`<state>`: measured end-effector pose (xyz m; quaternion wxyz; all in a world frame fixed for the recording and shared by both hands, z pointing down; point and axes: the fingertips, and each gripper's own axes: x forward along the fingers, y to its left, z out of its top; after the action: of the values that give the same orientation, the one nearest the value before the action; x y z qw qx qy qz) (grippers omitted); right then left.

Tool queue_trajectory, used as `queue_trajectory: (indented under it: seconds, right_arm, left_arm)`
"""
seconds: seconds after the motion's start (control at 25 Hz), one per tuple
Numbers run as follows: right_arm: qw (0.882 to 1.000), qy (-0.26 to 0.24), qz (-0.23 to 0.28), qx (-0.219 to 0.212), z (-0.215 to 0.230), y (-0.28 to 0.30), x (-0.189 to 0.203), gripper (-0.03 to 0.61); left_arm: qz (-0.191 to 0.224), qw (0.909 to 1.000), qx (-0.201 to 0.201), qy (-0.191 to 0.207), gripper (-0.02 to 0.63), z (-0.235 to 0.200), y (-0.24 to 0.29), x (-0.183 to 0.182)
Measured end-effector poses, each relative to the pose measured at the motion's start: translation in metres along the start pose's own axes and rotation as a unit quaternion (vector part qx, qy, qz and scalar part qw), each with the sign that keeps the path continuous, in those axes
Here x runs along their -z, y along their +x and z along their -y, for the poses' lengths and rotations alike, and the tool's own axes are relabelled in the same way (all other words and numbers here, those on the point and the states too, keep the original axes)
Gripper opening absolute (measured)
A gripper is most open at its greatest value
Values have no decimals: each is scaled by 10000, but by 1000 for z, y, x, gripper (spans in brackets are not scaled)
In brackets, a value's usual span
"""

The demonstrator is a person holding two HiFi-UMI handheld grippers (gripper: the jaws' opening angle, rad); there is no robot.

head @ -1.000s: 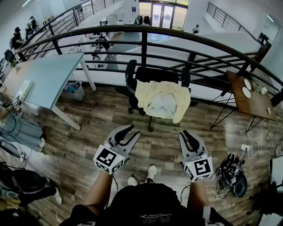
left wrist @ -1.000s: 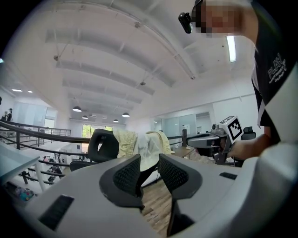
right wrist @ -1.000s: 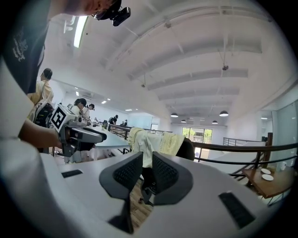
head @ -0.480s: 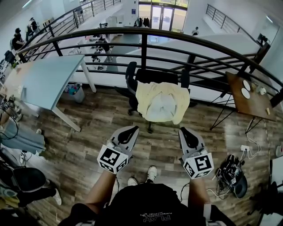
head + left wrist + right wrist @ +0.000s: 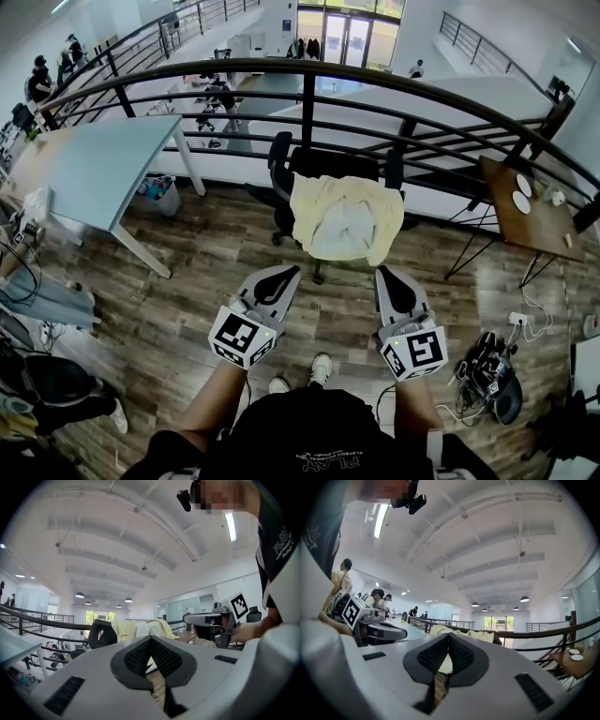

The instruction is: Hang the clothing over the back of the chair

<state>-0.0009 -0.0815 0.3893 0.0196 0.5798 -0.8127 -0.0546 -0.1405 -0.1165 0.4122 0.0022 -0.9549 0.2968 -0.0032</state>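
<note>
Now the clothing [image 5: 344,217] lies spread sideways on the chair [image 5: 328,161] at upper centre, well apart from the clenched, empty left claw [image 5: 281,275] and right claw [image 5: 389,276], the right seemingly nearer.

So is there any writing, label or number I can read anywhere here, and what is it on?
"PLA": white print on the person's black shirt, upside down in the head view; the rest is too blurred to read.
No words: the cubes on the left claw and right claw carry only black-and-white square patterns.
Nothing else is legible.
</note>
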Motion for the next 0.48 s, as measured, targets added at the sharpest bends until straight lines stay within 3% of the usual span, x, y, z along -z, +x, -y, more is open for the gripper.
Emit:
queue_trajectory:
  seconds: [0.48]
  right_arm:
    - [9997, 206, -83, -104, -13, 0, 9, 20]
  left_arm:
    - [-69, 9999, 34, -83, 12, 2, -3, 5]
